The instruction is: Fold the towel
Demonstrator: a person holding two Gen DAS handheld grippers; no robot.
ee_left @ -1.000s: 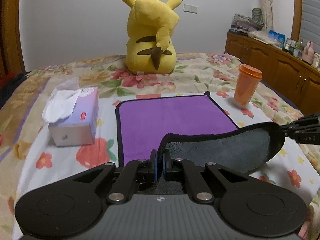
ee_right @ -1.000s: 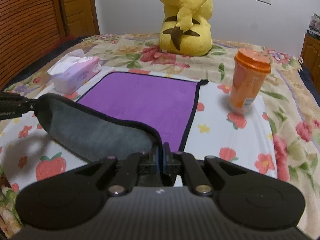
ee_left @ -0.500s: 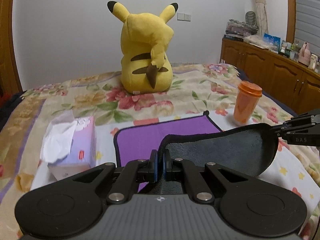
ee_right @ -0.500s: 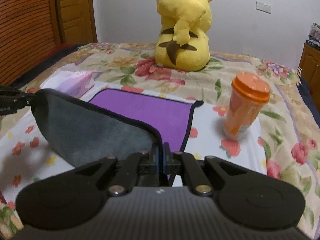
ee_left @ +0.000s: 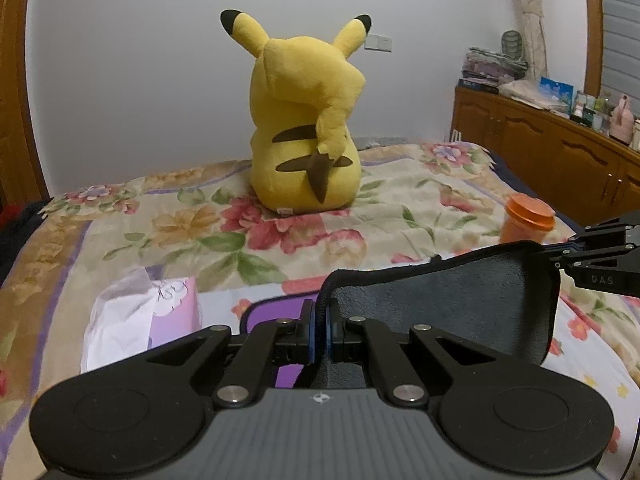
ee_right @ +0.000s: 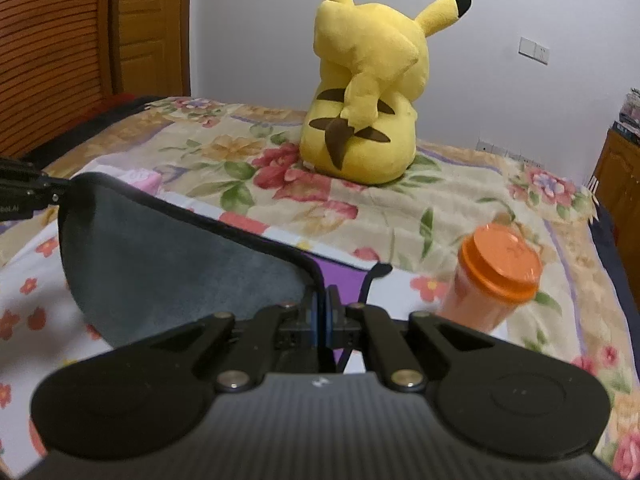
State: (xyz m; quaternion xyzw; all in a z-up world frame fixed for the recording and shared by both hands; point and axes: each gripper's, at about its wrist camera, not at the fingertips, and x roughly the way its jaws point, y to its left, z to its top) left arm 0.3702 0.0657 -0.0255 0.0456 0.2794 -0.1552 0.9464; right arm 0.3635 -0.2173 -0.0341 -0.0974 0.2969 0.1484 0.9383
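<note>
The towel (ee_left: 448, 300) is purple on one face and grey on the other, with a black hem. Its near edge is lifted off the bed and hangs between both grippers, grey underside facing me. My left gripper (ee_left: 319, 320) is shut on the towel's left corner. My right gripper (ee_right: 320, 312) is shut on the right corner; the towel (ee_right: 172, 264) stretches left from it to the other gripper. Only a strip of the purple face (ee_right: 340, 276) still shows lying on the bed. The right gripper also shows in the left wrist view (ee_left: 568, 254).
A yellow Pikachu plush (ee_left: 308, 136) sits at the back of the floral bedspread (ee_left: 180, 216). A tissue box (ee_left: 136, 316) stands left of the towel. An orange lidded cup (ee_right: 492, 280) stands to the right. Wooden cabinets (ee_left: 560, 160) line the right wall.
Both grippers have risen and moved forward with the towel's near edge. More of the purple face is now hidden behind the lifted grey side.
</note>
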